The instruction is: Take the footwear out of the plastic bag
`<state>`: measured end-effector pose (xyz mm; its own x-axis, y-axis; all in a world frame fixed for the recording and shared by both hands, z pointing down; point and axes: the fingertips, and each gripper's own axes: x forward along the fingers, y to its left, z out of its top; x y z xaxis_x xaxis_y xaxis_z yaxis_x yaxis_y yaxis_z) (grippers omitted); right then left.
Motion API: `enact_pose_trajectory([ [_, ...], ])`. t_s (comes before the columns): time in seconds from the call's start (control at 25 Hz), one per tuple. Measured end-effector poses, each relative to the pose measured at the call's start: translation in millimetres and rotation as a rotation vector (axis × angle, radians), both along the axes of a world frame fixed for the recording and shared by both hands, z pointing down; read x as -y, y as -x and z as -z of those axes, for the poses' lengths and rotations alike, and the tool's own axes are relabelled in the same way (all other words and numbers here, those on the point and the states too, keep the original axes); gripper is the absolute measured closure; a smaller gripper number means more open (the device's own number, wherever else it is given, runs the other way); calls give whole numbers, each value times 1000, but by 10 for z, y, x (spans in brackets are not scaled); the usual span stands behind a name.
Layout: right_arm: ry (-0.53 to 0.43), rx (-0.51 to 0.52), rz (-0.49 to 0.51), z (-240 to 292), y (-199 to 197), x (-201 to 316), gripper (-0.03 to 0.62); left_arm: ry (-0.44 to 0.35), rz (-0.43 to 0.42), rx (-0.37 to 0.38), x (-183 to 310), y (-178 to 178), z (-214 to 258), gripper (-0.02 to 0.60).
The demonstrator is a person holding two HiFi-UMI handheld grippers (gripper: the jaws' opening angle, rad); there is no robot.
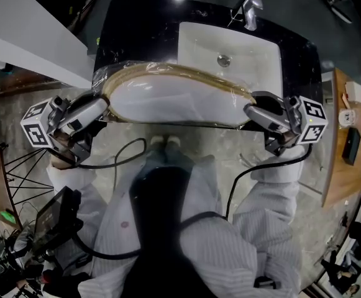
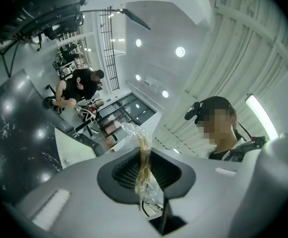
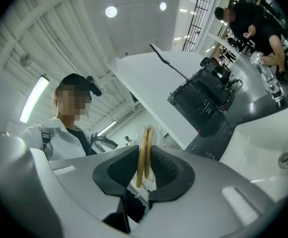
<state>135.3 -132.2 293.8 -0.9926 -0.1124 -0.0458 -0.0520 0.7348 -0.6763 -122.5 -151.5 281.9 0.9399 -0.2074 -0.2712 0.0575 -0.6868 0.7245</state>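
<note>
Head view shows the left gripper (image 1: pixel 102 108) and right gripper (image 1: pixel 250 111) each squeezed tight on one end of the bag (image 1: pixel 189 74), with a white shoe (image 1: pixel 168 101) inside, near the sink (image 1: pixel 258 58).

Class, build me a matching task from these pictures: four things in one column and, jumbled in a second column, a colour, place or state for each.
1 plastic bag
2 sink
3 faucet
4 countertop

A black, marbled
B white, with a round drain
C silvery, at the sink's far rim
D stretched between the left gripper and the right gripper

Pairs: 1-D, 2-B, 3-C, 4-A
</note>
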Motion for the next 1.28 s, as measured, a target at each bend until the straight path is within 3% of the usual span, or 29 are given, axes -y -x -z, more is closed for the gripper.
enact_pose_trajectory([
  [0.2,-17,-33,-5,-15,30,-9,511,-14,28,52,34,-1,-24,514],
  [0.44,-72,-116,-47,-38,-26,-30,520,-64,82,238,63,-5,-177,497],
  [0.48,-71,-118,-57,-49,-61,-32,520,-69,93,247,68,15,-184,497],
  [0.56,-67,-115,-74,-60,-137,-45,520,-70,124,254,97,96,-191,569],
  [0.8,-72,-162,-113,-125,-218,-23,522,-51,173,298,199,184,-236,581],
  [0.92,-60,-205,-169,-192,-359,16,523,-29,209,336,253,250,-291,581],
  [1.08,-60,-295,-265,-296,-547,63,523,-23,283,452,344,317,-391,581],
  [1.28,-101,-423,-430,-383,-782,117,523,-11,436,593,503,448,-522,581],
])
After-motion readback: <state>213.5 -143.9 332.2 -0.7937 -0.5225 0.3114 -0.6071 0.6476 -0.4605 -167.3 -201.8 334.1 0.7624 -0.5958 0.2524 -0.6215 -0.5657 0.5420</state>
